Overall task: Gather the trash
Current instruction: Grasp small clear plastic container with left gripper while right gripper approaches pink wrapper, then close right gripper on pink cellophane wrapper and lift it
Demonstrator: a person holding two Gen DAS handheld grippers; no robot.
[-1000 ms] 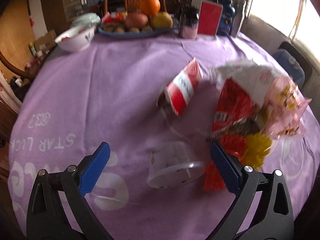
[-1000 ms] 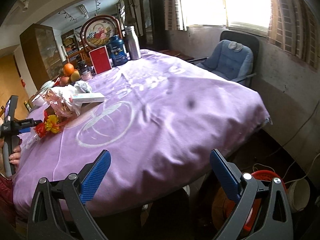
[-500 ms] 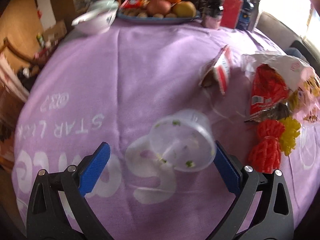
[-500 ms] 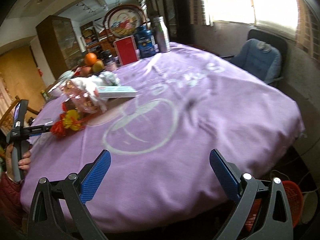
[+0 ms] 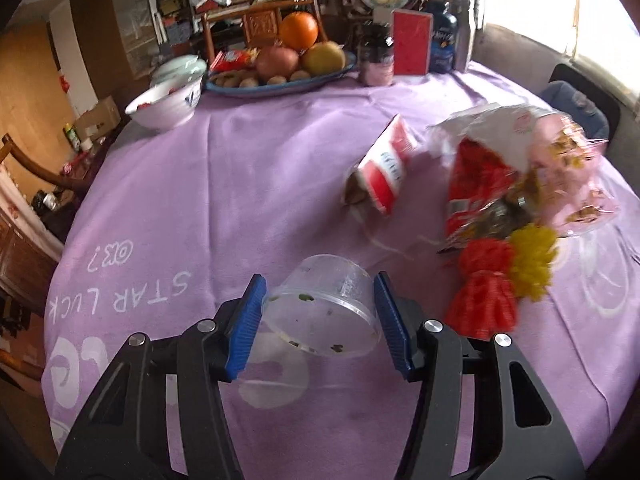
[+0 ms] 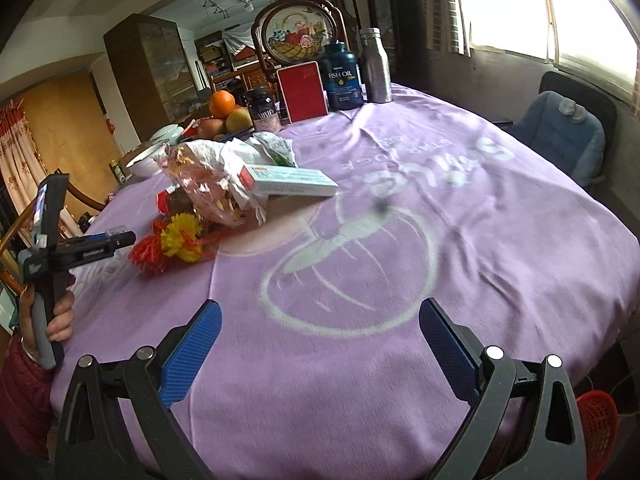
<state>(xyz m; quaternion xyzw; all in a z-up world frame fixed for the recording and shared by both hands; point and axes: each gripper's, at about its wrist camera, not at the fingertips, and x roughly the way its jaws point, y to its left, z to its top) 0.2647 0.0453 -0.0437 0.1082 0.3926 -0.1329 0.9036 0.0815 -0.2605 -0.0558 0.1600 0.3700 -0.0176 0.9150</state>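
Note:
My left gripper (image 5: 318, 312) is shut on a clear plastic cup (image 5: 320, 304) with green food bits inside, held tilted just above the purple tablecloth (image 5: 224, 184). A red and white snack packet (image 5: 382, 166), a red wrapper (image 5: 478, 176) under a crumpled pink and white bag (image 5: 560, 160), and red and yellow pompoms (image 5: 504, 276) lie to the right. My right gripper (image 6: 320, 344) is open and empty over the near table edge. In the right wrist view the left gripper (image 6: 96, 246) shows at far left, near the trash pile (image 6: 208, 184).
A fruit plate (image 5: 280, 76), a white bowl (image 5: 166, 104), jars and a red box (image 5: 412, 48) stand at the table's back. A flat white box (image 6: 290, 182) rests on the trash pile. A blue-cushioned chair (image 6: 560, 136) and a red basket (image 6: 598, 420) are off the table's right.
My left gripper has closed around the clear cup and tipped it up. My right gripper has moved in over the table, staying open.

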